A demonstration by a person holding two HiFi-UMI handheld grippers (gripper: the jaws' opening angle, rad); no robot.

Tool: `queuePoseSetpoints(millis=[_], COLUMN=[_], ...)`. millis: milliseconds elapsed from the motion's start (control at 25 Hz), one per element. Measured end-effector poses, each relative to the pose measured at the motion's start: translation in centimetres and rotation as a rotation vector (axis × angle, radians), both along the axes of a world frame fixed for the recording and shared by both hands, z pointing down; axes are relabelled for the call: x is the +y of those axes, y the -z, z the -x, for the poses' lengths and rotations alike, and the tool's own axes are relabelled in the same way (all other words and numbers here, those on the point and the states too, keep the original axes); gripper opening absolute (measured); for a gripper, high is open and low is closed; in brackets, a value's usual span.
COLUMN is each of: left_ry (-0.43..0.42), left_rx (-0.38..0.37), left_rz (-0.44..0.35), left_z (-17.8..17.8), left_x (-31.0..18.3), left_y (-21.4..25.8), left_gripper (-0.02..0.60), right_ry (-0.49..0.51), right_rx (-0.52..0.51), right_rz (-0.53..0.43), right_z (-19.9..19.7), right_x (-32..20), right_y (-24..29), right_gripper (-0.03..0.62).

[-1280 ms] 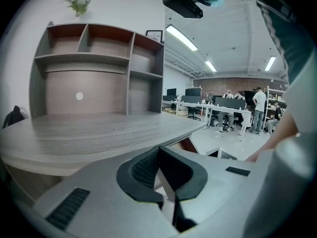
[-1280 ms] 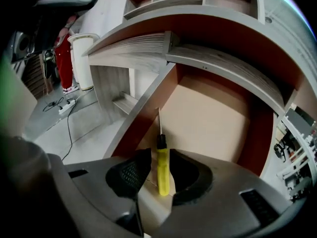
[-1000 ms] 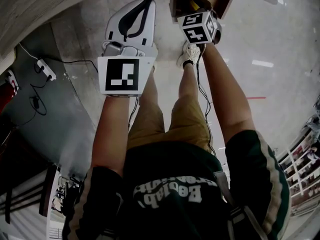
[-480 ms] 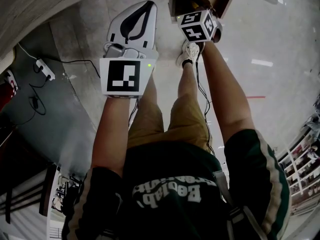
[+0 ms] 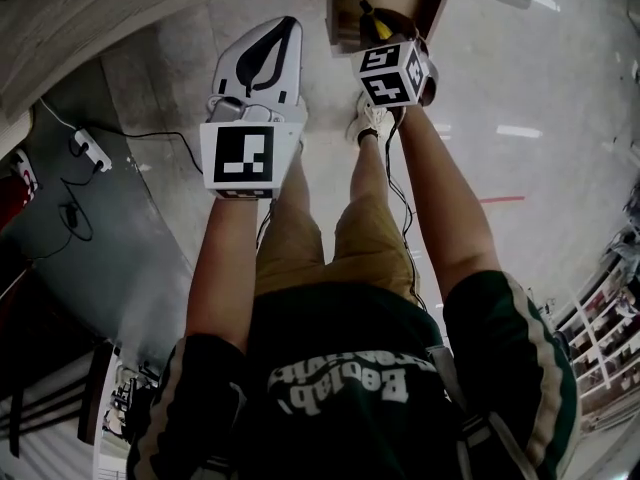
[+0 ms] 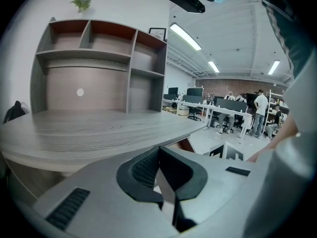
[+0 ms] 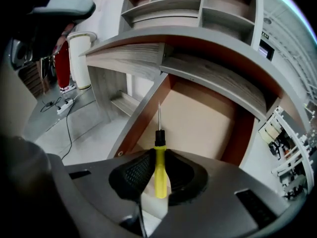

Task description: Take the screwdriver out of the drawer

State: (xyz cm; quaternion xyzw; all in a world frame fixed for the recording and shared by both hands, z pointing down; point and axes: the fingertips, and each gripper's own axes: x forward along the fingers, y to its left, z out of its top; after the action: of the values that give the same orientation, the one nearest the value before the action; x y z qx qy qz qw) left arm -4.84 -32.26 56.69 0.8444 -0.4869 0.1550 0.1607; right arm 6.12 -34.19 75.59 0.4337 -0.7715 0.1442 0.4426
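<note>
Now the right gripper [image 7: 156, 157] has its fingers clenched on the yellow-handled screwdriver [image 7: 160, 175] at the open drawer [image 7: 198, 118], while the left gripper [image 6: 159, 155] has its fingers closed on nothing; the next move is probably drawing the tool clear.

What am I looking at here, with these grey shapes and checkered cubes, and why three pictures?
There is no robot: a person holds a hand-worked claw in each hand. The head view comes from a camera on the person's head, looking down past their arms; the black-and-white marker cubes belong to the claws. The other two pictures come from cameras riding on each claw, looking along its jaws. The left claw is shut and empty, in front of a grey wood-grain desk carrying a shelf unit. The right claw is shut on a small screwdriver with a yellow handle, its metal tip pointing toward the open brown wooden drawer.
</note>
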Motion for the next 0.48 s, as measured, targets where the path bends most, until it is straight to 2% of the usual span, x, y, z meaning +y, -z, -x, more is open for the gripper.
queuePoseSetpoints(millis=[240,480], left_ry=[0.044,0.04], left_rx=[-0.033,-0.034], left_rz=[-0.016,-0.021], left_z=[0.4,-0.1], left_x=[0.3,1.2], left_y=[2.6,6.3], left_gripper=[0.018,0.018], right_ry=[-0.028,-0.041], right_rx=[-0.055,-0.124], right_rz=[0.004,-0.001], right_z=[-1.3,-1.5], right_x=[1.2,2.8], right_y=[5.8,12.5], right_gripper=[0.08,0.08])
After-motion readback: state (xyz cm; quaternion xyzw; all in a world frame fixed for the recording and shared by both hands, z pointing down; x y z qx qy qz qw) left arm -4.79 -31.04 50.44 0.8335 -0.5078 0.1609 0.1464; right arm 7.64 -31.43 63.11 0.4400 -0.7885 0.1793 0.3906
